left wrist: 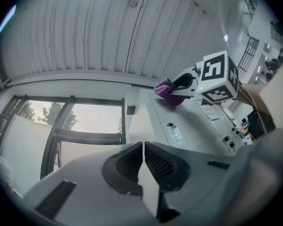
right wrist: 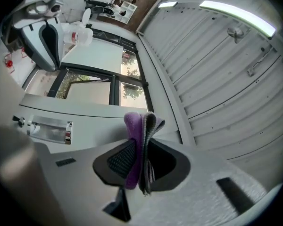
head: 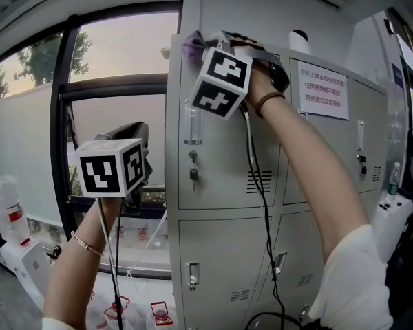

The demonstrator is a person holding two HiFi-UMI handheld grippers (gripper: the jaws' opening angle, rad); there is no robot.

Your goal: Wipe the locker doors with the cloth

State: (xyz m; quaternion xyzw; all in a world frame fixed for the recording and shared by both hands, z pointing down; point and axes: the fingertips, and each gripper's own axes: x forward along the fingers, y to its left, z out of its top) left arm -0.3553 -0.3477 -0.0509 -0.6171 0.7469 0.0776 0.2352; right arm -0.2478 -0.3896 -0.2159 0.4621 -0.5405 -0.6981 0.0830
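The purple and grey cloth [right wrist: 140,147] is folded and pinched between my right gripper's [right wrist: 141,157] pads. In the head view that right gripper [head: 210,41] is raised to the top left corner of the upper grey locker door [head: 220,157], and the cloth [head: 191,44] rests against the door's top edge. My left gripper [head: 132,135] hangs lower, left of the lockers and in front of the window, away from the door. It [left wrist: 144,160] is shut, with nothing between its pads. From the left gripper view the cloth [left wrist: 169,90] shows up ahead.
The door has a clear label holder [head: 192,122] and a key [head: 193,174] in its lock. A paper notice [head: 323,89] hangs on the neighbouring door. A white bottle [head: 299,41] stands on top of the lockers. A black cable [head: 258,184] hangs across the door. Water bottles [head: 8,208] stand below the window.
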